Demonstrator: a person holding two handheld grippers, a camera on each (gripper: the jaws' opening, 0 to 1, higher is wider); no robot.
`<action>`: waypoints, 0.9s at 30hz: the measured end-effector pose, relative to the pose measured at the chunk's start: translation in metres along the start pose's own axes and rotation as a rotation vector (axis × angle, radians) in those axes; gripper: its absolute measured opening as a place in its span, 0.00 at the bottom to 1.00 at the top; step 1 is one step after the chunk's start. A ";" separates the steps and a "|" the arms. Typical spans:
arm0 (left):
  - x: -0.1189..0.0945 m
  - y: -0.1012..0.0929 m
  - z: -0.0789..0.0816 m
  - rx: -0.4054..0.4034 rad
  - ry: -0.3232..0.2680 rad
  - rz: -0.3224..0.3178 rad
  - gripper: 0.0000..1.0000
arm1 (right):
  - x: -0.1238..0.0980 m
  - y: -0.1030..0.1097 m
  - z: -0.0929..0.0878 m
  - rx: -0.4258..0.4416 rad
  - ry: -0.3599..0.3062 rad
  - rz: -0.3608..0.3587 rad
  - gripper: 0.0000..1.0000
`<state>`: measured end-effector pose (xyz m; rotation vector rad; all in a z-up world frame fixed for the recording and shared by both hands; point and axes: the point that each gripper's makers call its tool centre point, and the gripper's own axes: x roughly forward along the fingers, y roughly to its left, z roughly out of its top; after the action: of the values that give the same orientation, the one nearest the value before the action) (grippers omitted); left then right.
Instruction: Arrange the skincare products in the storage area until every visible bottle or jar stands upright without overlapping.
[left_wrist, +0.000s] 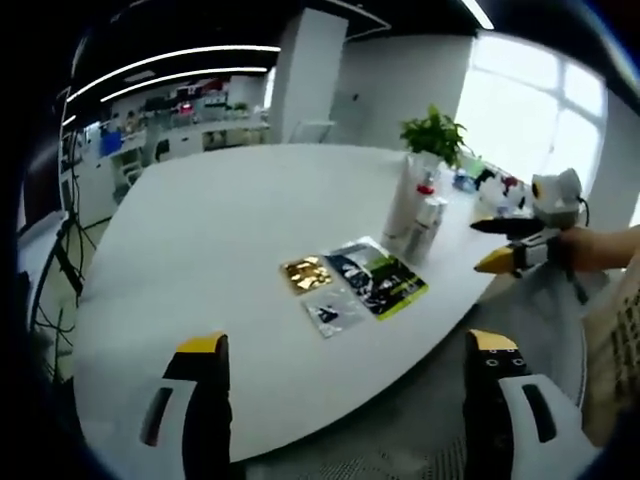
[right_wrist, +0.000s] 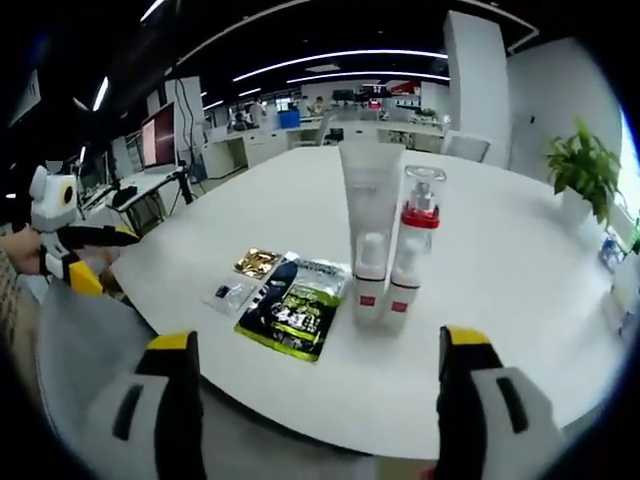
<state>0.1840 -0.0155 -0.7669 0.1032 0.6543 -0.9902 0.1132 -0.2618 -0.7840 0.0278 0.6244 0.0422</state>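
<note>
Here, both grippers hang off the near edge of the white table (right_wrist: 520, 300), each with its jaws spread wide and nothing between them. In the right gripper view, going left to right: the left gripper (right_wrist: 85, 255) sits far off the table's left side, then a small clear sachet (right_wrist: 231, 294), a gold sachet (right_wrist: 257, 262) and a green-black pouch (right_wrist: 295, 305) lie flat, close together near the edge. Just right of them stand the tube (right_wrist: 369, 195), a small white bottle (right_wrist: 369, 278) in front of it, and a red-collared pump bottle (right_wrist: 412, 250) beside that, all upright and crowded together. The right gripper (right_wrist: 315, 400) faces this cluster.

The bottles look already upright, so the likely job is spacing. Approach the pump bottle low on its body, squarely, so a neighbour isn't knocked over, and slide it right onto bare table.
</note>
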 end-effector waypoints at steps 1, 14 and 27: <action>0.000 0.001 0.000 -0.006 0.000 -0.001 0.94 | 0.000 -0.001 0.000 0.000 -0.001 -0.001 1.00; 0.001 -0.004 -0.007 0.031 0.037 -0.030 0.97 | -0.001 0.000 0.000 -0.009 0.005 -0.008 1.00; 0.001 -0.005 -0.008 0.024 0.041 -0.039 0.97 | -0.001 -0.002 -0.003 -0.003 0.021 -0.017 1.00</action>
<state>0.1765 -0.0160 -0.7729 0.1332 0.6845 -1.0361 0.1109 -0.2642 -0.7858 0.0196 0.6459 0.0272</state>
